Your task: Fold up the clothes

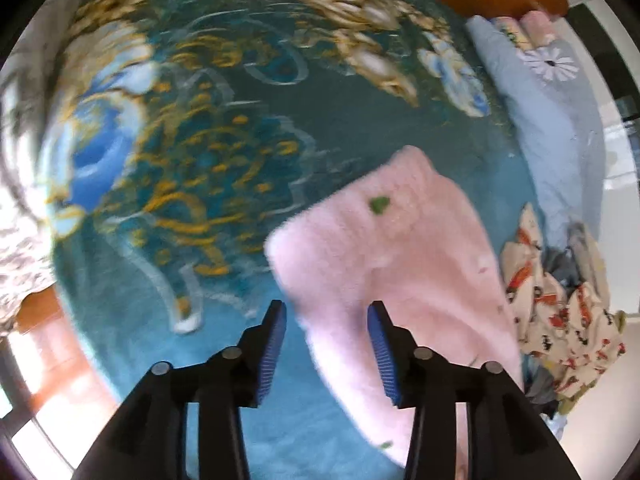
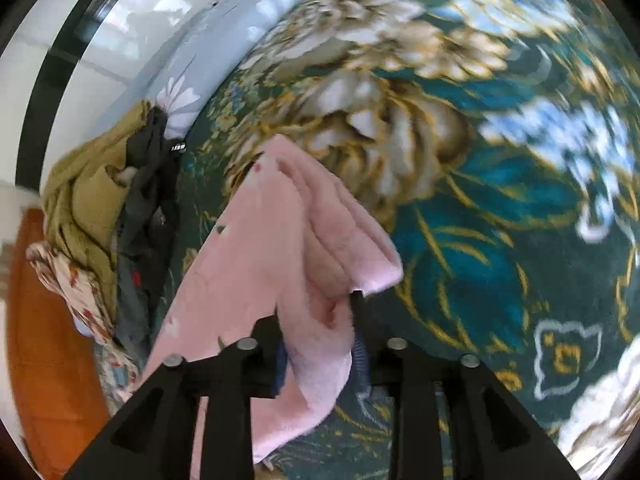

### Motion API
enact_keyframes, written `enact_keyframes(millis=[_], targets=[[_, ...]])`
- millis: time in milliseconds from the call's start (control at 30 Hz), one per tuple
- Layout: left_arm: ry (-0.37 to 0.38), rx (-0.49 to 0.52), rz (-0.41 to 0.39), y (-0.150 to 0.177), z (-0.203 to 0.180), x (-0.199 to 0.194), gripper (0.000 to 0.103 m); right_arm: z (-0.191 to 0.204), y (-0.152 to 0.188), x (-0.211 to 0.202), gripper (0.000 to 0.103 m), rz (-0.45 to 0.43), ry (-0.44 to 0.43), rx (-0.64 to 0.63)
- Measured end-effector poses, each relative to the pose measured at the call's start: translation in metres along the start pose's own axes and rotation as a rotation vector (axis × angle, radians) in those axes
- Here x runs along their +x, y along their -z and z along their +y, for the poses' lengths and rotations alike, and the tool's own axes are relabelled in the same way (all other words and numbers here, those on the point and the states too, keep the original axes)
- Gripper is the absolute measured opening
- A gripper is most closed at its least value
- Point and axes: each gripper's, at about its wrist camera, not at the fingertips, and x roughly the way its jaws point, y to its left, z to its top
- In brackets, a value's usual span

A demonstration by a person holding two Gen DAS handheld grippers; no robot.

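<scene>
A fuzzy pink garment [image 1: 400,256] lies partly folded on a teal floral blanket [image 1: 224,152]. My left gripper [image 1: 327,316] is open above the blanket, with the pink garment's lower edge reaching between its blue-padded fingers [image 1: 276,344]; it grips nothing. In the right wrist view my right gripper [image 2: 316,308] is shut on a bunched fold of the pink garment [image 2: 280,248], which rises up and drapes over the fingers. The teal blanket [image 2: 500,200] lies beneath.
A pile of unfolded clothes sits at the blanket's side: a cream printed piece [image 1: 560,300], an olive garment [image 2: 84,192] and dark items [image 2: 148,184]. A light blue daisy-print quilt [image 1: 552,128] borders the blanket. An orange wooden bed frame [image 2: 44,340] and glass windows lie beyond.
</scene>
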Motion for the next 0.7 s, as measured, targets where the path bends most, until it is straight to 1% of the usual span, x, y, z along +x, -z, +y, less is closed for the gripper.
enact_keyframes(millis=[67,100,167,200,267,300,333,367,467,567,600,633,700], targets=[[-0.01,-0.067,-0.048,0.001,0.015,-0.015,0.049,-0.012,0.007,-0.009,0.031,0.003,-0.055,0.035],[-0.03,-0.1,-0.083,0.002,0.02,-0.022,0.05,-0.015,0.009,-0.012,0.033,0.0,-0.068,0.037],[-0.116,-0.187,-0.177,0.005,0.026,-0.039,0.05,-0.018,0.013,-0.016,0.033,-0.003,-0.077,0.042],[-0.099,-0.199,-0.204,0.009,0.02,-0.045,0.049,-0.018,0.016,-0.018,0.033,-0.015,-0.066,0.047],[-0.016,-0.197,-0.241,0.017,0.004,-0.055,0.049,-0.015,0.021,-0.022,0.033,-0.043,-0.054,0.054],[0.015,-0.176,-0.24,0.022,-0.01,-0.057,0.049,-0.014,0.024,-0.024,0.029,-0.057,-0.048,0.057],[0.041,-0.148,-0.233,0.027,-0.026,-0.057,0.049,-0.011,0.026,-0.026,0.012,-0.067,-0.039,0.059],[0.07,-0.11,-0.219,0.034,-0.046,-0.057,0.05,-0.004,0.024,-0.026,0.008,-0.061,-0.017,0.052],[0.164,0.02,-0.16,0.068,-0.111,-0.051,0.05,0.024,0.016,-0.031,0.008,-0.055,0.032,-0.014],[0.25,0.149,-0.097,0.106,-0.172,-0.042,0.049,0.064,0.008,-0.054,0.008,-0.096,-0.046,-0.15],[0.279,0.189,-0.075,0.12,-0.189,-0.038,0.049,0.081,0.006,-0.07,0.007,-0.13,-0.085,-0.23],[0.305,0.233,-0.047,0.133,-0.205,-0.032,0.05,0.089,0.007,-0.083,0.007,-0.163,-0.132,-0.281],[0.317,0.321,0.006,0.166,-0.235,-0.017,0.05,0.096,0.008,-0.107,0.007,-0.238,-0.232,-0.358]])
